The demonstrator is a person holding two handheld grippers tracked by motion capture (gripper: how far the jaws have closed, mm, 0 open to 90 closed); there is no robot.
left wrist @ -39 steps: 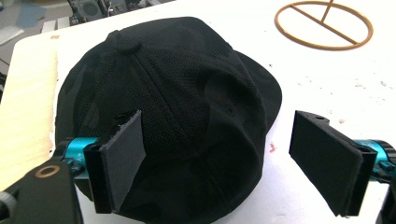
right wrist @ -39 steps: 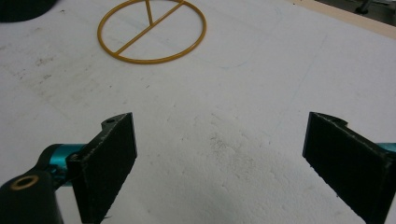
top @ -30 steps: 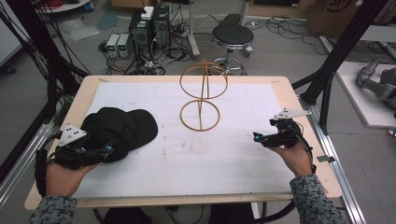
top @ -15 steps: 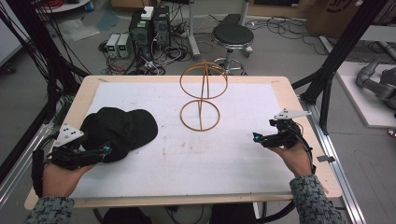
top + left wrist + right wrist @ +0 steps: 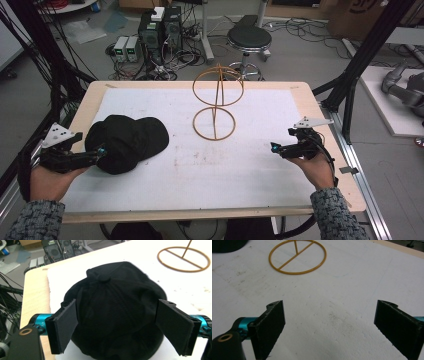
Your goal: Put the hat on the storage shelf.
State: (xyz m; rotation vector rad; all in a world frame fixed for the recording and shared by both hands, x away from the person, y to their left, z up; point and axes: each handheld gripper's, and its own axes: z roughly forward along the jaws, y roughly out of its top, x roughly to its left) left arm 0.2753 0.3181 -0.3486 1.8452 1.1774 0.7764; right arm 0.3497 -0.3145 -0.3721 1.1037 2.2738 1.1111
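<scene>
A black cap [image 5: 127,142] lies on the left part of the white table mat [image 5: 250,175], crown up. My left gripper [image 5: 98,152] is at the cap's near-left edge. In the left gripper view the cap [image 5: 112,300] lies between the wide-apart jaws of that gripper [image 5: 117,310], which is open and not pressing on it. A gold wire stand [image 5: 215,107], with a base ring and an upper ring on a post, stands at the middle back. My right gripper [image 5: 275,148] hovers open over bare mat at the right. Its own view shows the gripper [image 5: 329,305] with the stand's base ring [image 5: 297,257] ahead of it.
The table's wooden rim [image 5: 320,115] frames the mat. Black frame posts [image 5: 357,75] rise beside the table at right and left. On the floor behind it are a stool [image 5: 249,37], electronics boxes [image 5: 160,27] and cables.
My left gripper has drawn back slightly to the left along the cap's edge. The cap, the stand and my right gripper have stayed put.
</scene>
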